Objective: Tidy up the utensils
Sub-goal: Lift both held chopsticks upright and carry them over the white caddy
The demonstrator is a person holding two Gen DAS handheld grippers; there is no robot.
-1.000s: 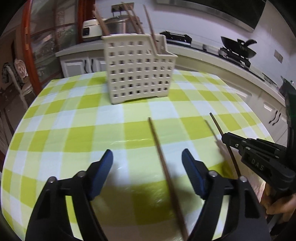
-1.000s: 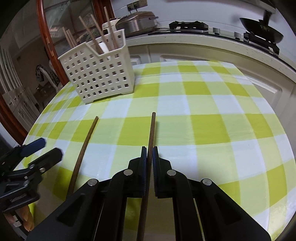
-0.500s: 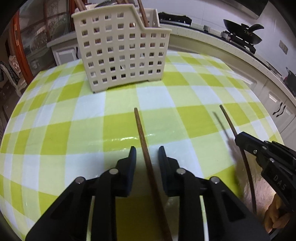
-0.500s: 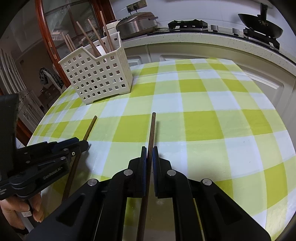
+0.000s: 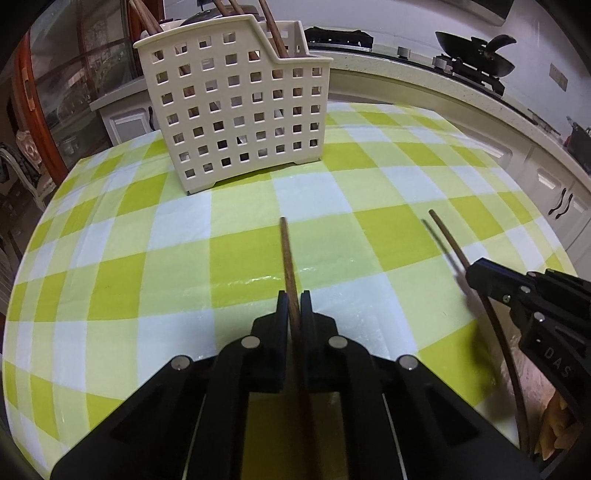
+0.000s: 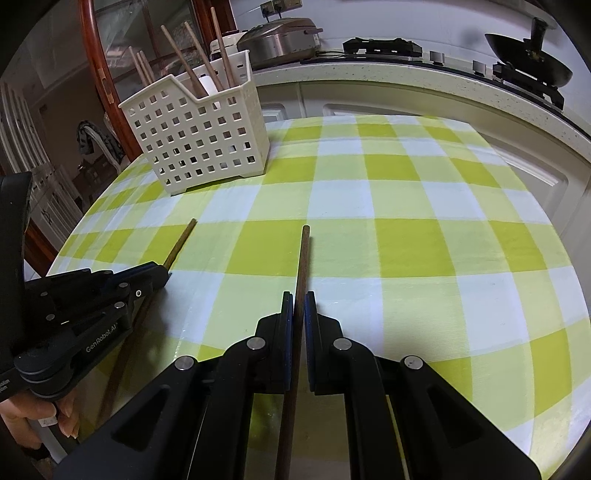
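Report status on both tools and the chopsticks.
Left tool just closed on a brown wooden chopstick. Right tool shut on another. White perforated plastic basket ahead, path clear.

Kitchen setting. Surface (image 6: 406,240) covered in a green, white and pale-yellow checked cloth with a glossy sheen. Behind it, a curved speckled countertop (image 6: 369,74) over white cabinet doors (image 5: 554,192) with dark handles. On the countertop: a black wok (image 6: 528,70) on a stove, a rice cooker (image 6: 280,40). Left: a red-brown wooden frame (image 6: 99,74) with glass panes. White wall (image 6: 369,18) behind.
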